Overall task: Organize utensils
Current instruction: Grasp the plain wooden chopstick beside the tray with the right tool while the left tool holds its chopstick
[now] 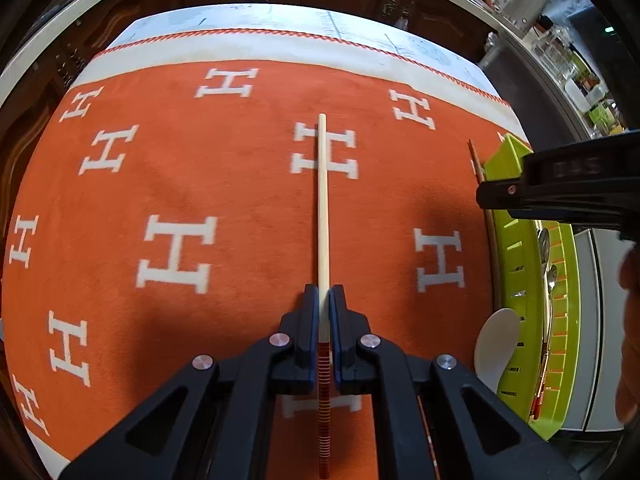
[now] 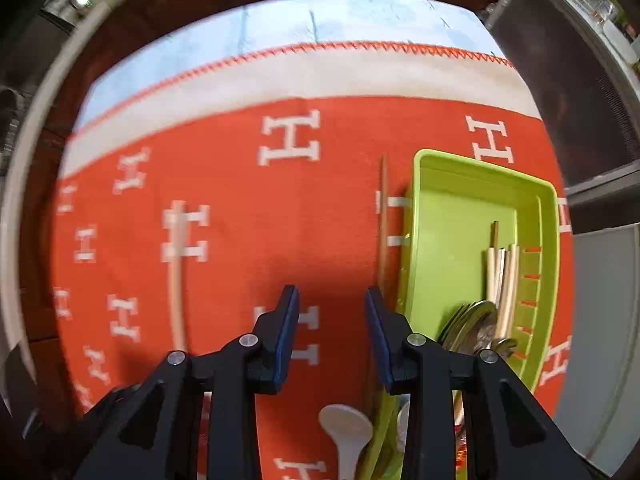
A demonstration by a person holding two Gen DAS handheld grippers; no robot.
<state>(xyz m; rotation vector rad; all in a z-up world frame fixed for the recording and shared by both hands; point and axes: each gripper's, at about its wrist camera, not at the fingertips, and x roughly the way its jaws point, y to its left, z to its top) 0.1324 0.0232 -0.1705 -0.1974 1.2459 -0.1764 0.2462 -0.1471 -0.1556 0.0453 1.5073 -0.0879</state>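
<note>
My left gripper is shut on a pale chopstick with a red-striped end, which points away over the orange cloth. My right gripper is open with nothing between its blue pads, just left of the green tray. In the tray lie pale chopsticks and metal spoons. A brown chopstick lies along the tray's left wall on the cloth. A white spoon rests by the tray's near corner. The held pale chopstick shows blurred at the left.
An orange cloth with white H letters covers the table, and its white border ends at the far edge. Dark wooden cabinets stand beyond. The right gripper's black housing hangs over the green tray, with a hand at the right edge.
</note>
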